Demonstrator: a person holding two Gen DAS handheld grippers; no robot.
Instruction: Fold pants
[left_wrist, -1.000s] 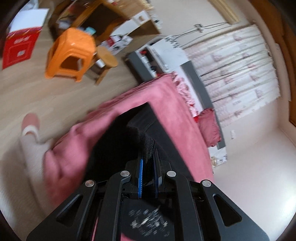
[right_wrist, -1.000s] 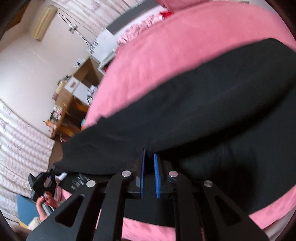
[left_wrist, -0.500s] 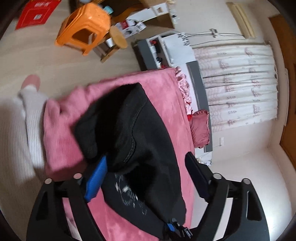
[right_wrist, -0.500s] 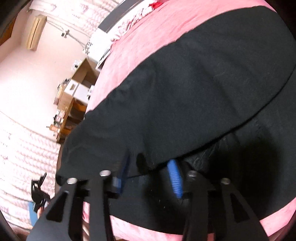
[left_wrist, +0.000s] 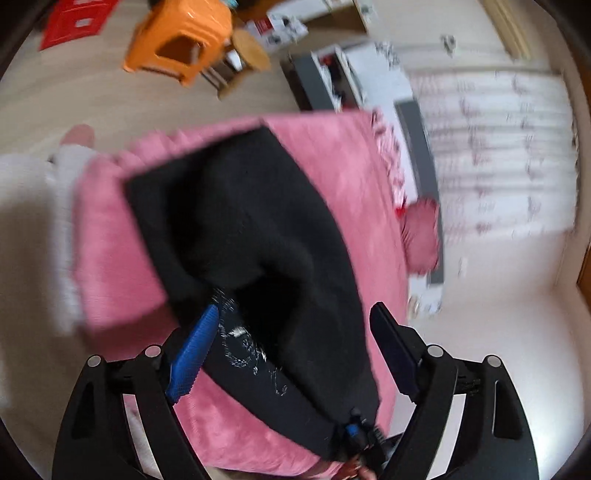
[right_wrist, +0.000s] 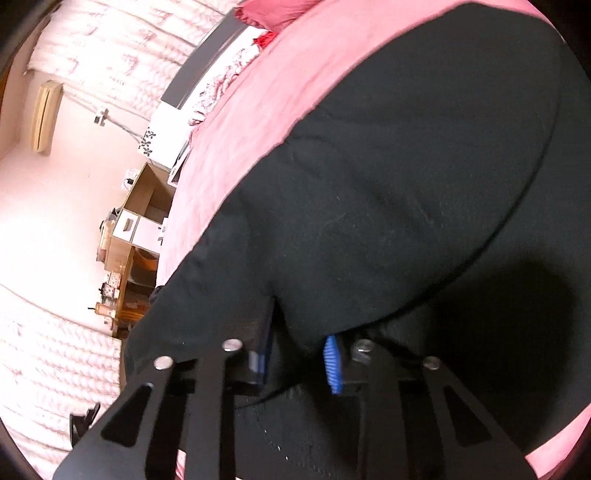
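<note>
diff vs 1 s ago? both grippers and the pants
The left gripper let go: it was clamped on the black pants and now stands wide open above them. The right gripper also released, and its jaws have just been closing again with a fold of the pants between them; whether the pads press it cannot be told. The pants went from lifted to lying folded on the pink blanket, which stayed put.

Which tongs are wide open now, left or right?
Left tongs: just opened wide, pants loose between them. Right tongs have just been closing, narrow gap with a pants fold in it.
</note>
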